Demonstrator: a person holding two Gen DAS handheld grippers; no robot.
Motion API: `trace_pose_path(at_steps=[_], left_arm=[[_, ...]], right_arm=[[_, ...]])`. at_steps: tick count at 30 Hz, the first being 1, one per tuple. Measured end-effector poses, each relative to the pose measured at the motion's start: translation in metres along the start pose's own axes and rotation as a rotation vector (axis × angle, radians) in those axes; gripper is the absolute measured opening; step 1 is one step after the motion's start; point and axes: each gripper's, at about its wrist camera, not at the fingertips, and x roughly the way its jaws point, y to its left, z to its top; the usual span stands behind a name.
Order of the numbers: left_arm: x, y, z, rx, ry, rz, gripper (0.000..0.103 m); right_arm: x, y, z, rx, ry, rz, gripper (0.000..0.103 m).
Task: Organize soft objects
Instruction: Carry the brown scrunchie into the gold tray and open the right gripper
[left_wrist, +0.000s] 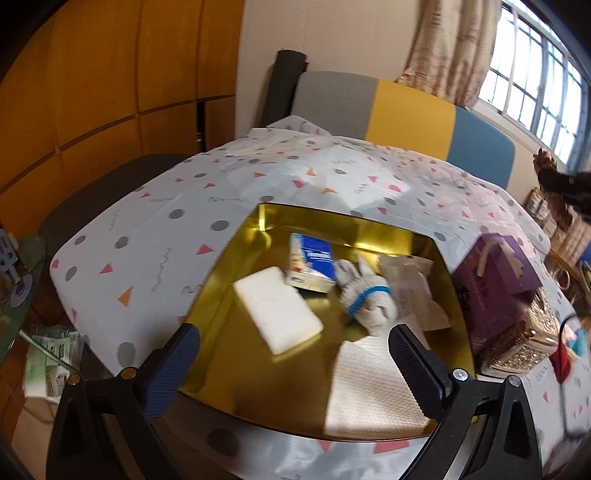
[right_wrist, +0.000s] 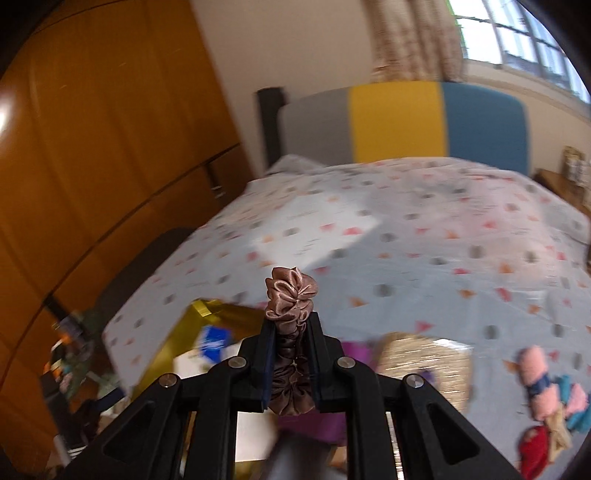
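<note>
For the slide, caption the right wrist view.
Right tool clamps a brown satin scrunchie above the patterned bedspread.

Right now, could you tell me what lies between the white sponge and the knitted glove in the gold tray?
In the left wrist view, a blue-and-white carton lies between the white sponge and the knitted glove, towards the far side of the gold tray.

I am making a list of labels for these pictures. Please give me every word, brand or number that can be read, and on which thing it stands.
None can be read.
Blue and white box in the gold tray: a dark label band with print, too blurred.
Purple box: dark marks on its side, too blurred.
Clear packet: faint print, too small.
</note>
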Motion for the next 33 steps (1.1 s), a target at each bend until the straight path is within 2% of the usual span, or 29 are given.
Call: trace_pose_path(at_steps=[3,8,13,17,22,27,33], left_arm=[[-0.003,0.013,0.001,-0.017,-0.009,0.026,0.103],[-0.006,0.036,0.002,-0.059,-0.019,0.074,0.103],[-0.007,0.05,0.003,-0.093,-0.014,0.089,0.103],[-0.007,0.053,0.002,-0.087,-0.015,0.1,0.103],[-0.006,0.054,0.001,-0.089,-0.008,0.104,0.103],[-0.006,0.053,0.001,-0.085,-0.011,0.103,0.103],[-0.01,0.049,0.003,-0.075,-0.021,0.1,0.103]], right_arm=[[0.018,0.029,-0.012,-0.034,0.048,0.082,0.014],[0.066,0.069,-0.04,-0.049,0.18,0.212,0.014],[0.117,0.1,-0.067,-0.017,0.298,0.277,0.017],[0.148,0.111,-0.083,-0.015,0.353,0.256,0.02],[0.17,0.111,-0.096,-0.005,0.395,0.204,0.031],[0.176,0.105,-0.102,0.03,0.421,0.201,0.043],[0.161,0.102,-0.097,0.046,0.374,0.196,0.044]])
